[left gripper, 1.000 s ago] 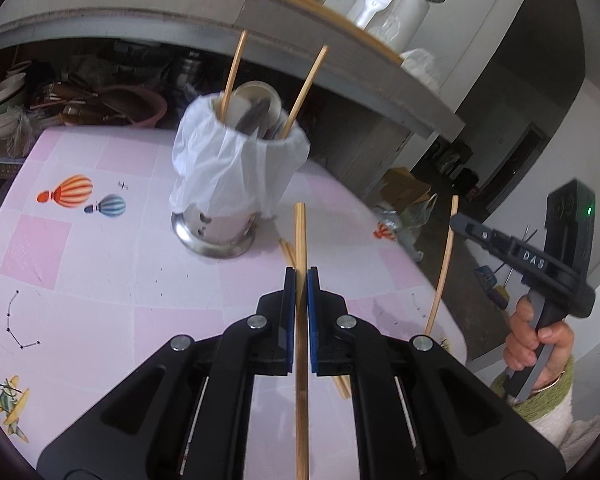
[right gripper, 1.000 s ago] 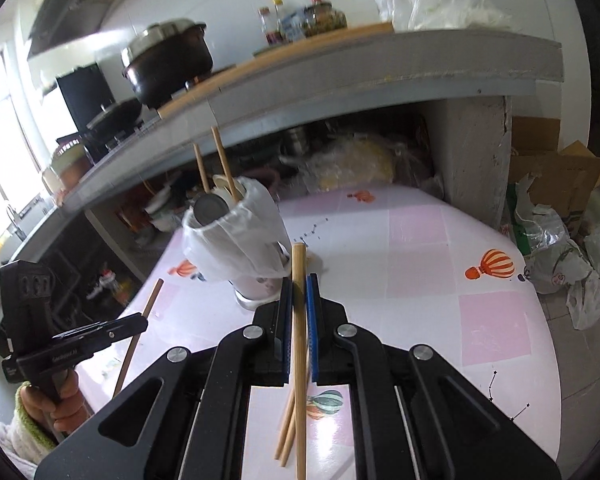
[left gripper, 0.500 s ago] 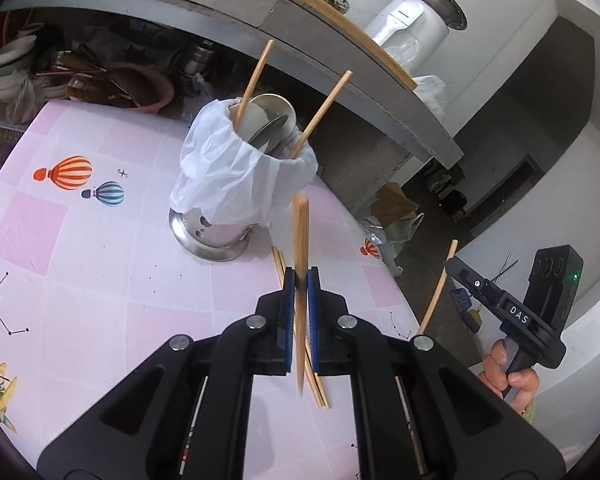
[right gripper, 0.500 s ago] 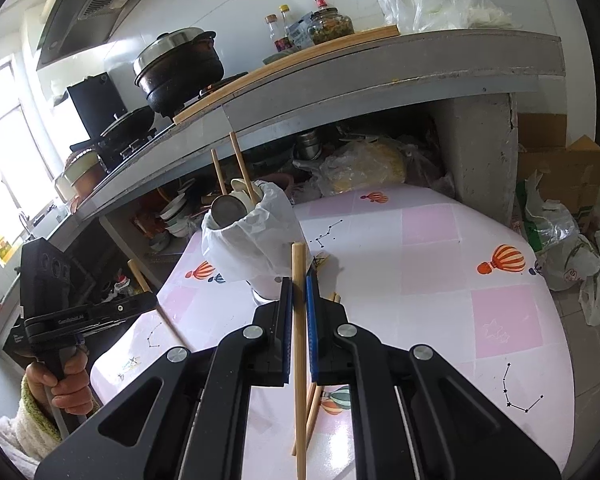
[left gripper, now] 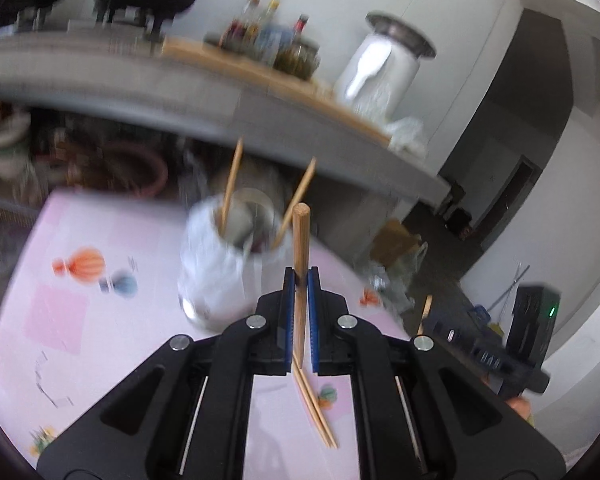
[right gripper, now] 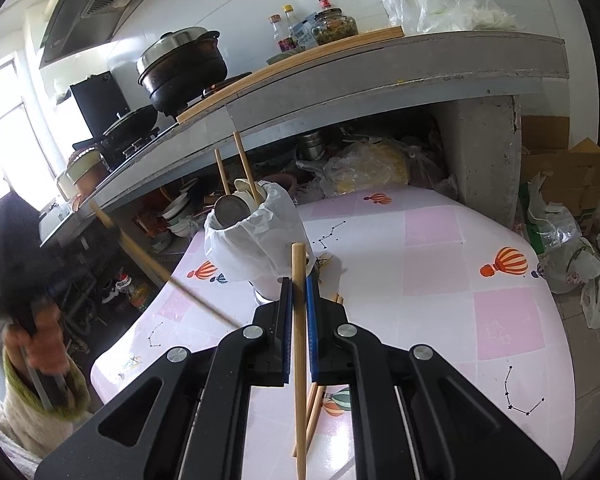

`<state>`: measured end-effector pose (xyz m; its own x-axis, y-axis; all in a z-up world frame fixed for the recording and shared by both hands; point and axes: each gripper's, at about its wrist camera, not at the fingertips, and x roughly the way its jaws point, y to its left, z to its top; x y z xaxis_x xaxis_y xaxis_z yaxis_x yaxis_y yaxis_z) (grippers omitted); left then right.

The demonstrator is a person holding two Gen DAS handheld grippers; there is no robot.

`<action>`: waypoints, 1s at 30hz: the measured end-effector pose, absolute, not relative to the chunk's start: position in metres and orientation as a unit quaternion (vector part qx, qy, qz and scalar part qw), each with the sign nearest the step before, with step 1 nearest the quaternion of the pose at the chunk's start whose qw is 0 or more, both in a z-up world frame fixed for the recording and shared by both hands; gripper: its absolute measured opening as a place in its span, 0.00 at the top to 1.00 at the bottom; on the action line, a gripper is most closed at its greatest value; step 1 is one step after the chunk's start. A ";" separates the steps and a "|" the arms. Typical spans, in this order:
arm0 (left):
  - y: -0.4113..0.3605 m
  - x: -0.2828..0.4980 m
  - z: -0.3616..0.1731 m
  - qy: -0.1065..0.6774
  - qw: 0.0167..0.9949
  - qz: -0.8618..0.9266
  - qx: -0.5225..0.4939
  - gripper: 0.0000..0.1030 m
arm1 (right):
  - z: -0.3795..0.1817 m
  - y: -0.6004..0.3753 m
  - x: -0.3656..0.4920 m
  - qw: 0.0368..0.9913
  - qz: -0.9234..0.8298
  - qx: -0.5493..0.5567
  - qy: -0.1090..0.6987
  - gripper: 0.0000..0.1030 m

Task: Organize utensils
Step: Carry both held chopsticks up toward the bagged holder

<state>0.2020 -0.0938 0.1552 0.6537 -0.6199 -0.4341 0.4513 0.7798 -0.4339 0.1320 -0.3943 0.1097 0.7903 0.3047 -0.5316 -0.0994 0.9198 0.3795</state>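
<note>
Both pinching one chopstick each: left gripper (left gripper: 299,280) on chopstick (left gripper: 301,236) just before the bag-lined utensil holder (left gripper: 236,264); right gripper (right gripper: 299,284) likewise. Best lifted above the holder's rim, tipped upright, released inside. Two spare chopsticks (left gripper: 314,404) on the desk (left gripper: 100,340) near the holder.

Pale, matt wooden chopstick (right gripper: 299,320) clamped between blue pads of right gripper (right gripper: 299,292); gripper body black plastic, matt, with bright metal screw heads. Same finish on left gripper (left gripper: 300,284), shut on a similar wooden chopstick (left gripper: 301,248). Utensil holder (right gripper: 256,240) wrapped in thin, crinkled white plastic bag; polished metal base showing near the bottom. Table (right gripper: 440,264) covered in smooth, faintly glossy printed sheet, pink and white. Far counter (right gripper: 380,76) rough grey concrete.
</note>
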 end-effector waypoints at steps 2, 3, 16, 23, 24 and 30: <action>-0.089 0.203 0.177 0.263 0.908 -0.293 -0.141 0.95 | 0.111 -0.394 0.131 0.932 0.109 0.168 0.302 0.93; -0.086 0.205 0.188 0.248 0.914 -0.290 -0.139 0.95 | 0.112 -0.395 0.131 0.933 0.110 0.168 0.300 0.93; -0.087 0.260 0.234 0.194 0.949 -0.229 -0.097 0.95 | 0.109 -0.395 0.132 0.931 0.114 0.171 0.301 0.93; -0.103 0.289 0.195 0.236 0.945 -0.215 -0.076 0.95 | 0.105 -0.398 0.136 0.929 0.109 0.174 0.307 0.93; -0.107 0.292 0.190 0.243 0.943 -0.215 -0.071 0.95 | 0.105 -0.397 0.136 0.929 0.109 0.175 0.307 0.93; -0.124 0.304 0.167 0.266 0.940 -0.208 -0.046 0.95 | 0.105 -0.398 0.137 0.928 0.109 0.176 0.309 0.93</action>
